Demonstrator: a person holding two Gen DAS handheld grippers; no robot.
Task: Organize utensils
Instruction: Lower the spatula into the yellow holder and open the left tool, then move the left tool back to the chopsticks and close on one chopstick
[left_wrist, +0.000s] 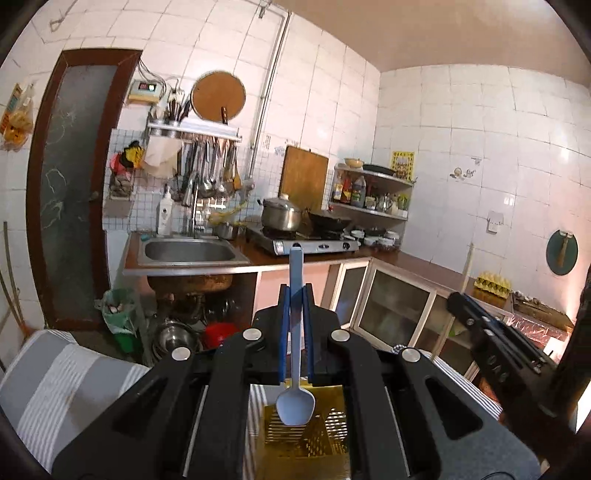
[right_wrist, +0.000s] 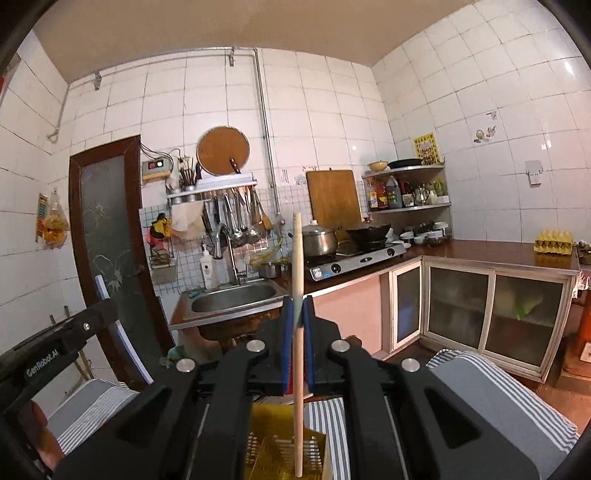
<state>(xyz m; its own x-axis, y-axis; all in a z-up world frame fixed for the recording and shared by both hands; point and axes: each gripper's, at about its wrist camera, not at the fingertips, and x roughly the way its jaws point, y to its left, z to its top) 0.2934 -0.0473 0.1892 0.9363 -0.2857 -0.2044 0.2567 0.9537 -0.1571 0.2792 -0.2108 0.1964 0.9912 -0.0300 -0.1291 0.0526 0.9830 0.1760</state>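
Spoon (left_wrist: 295, 325), pale blue and plastic, stands clamped in the left gripper (left_wrist: 295, 295) in the left wrist view: the jaws are closed narrow on its handle, the handle end sticking up past the fingertips and the bowl hanging below them, over a yellow slotted basket (left_wrist: 332, 424) that lies on a grey striped cloth (left_wrist: 55, 387). Behind it are a steel sink (left_wrist: 188, 253) and a gas stove (left_wrist: 306, 243) along the desk, and the right gripper (left_wrist: 491, 332) shows at the right edge of this view. In the right wrist view, the right gripper (right_wrist: 297, 306) has its jaws pinched narrow on a thin wooden stick (right_wrist: 298, 369), which stands nearly upright; its top rises above the fingertips and its lower end reaches down in front of the yellow slotted basket (right_wrist: 273, 454). The left gripper (right_wrist: 66, 332) enters from the left edge, with the spoon's blue handle end just showing beyond it.
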